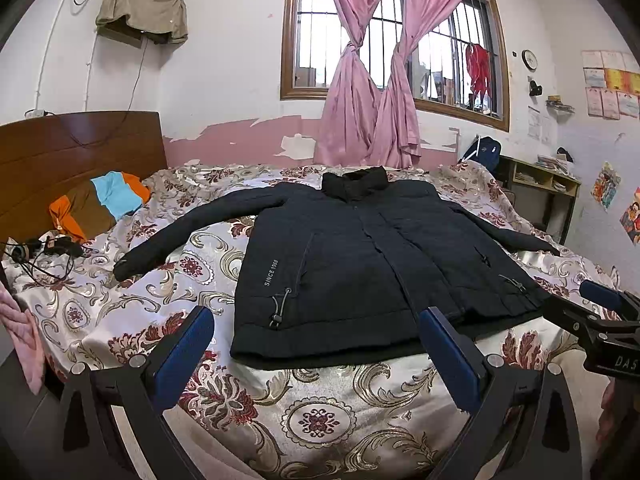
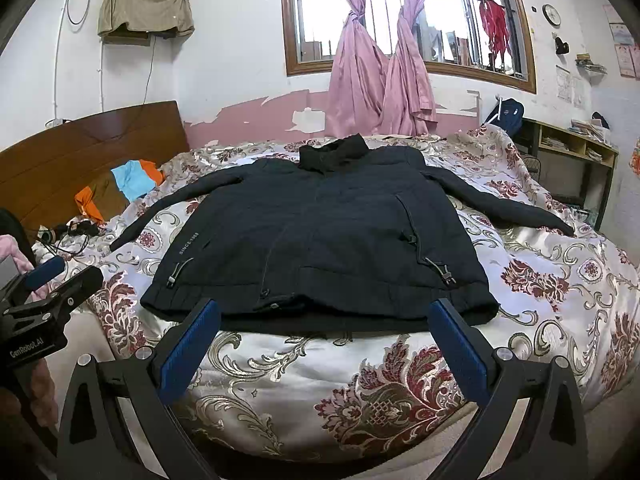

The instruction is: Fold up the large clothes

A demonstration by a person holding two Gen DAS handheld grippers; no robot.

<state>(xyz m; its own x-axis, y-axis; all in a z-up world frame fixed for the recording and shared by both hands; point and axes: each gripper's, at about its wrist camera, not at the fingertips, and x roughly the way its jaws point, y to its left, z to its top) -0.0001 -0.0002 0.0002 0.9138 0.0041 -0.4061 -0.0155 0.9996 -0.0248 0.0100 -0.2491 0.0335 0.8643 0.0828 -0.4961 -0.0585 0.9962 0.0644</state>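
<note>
Left wrist view, left tongs [image 1: 316, 354]: spread wide, holding nothing, hovering over the bedspread [image 1: 320, 412] just short of the jacket hem.
Right wrist view, right tongs [image 2: 324, 346]: equally wide apart, empty, poised just before the hem.
Jacket [image 2: 320, 236]: dark, padded, lying flat face-up on the bed, collar toward the window [image 2: 400, 12], both sleeves spread outward, white "SINCE 1988" lettering near one pocket.
Hard to make out: fabric seams and zip are lost in the dark cloth; the cuff beyond the headboard-side sleeve blurs into the pattern.
</note>
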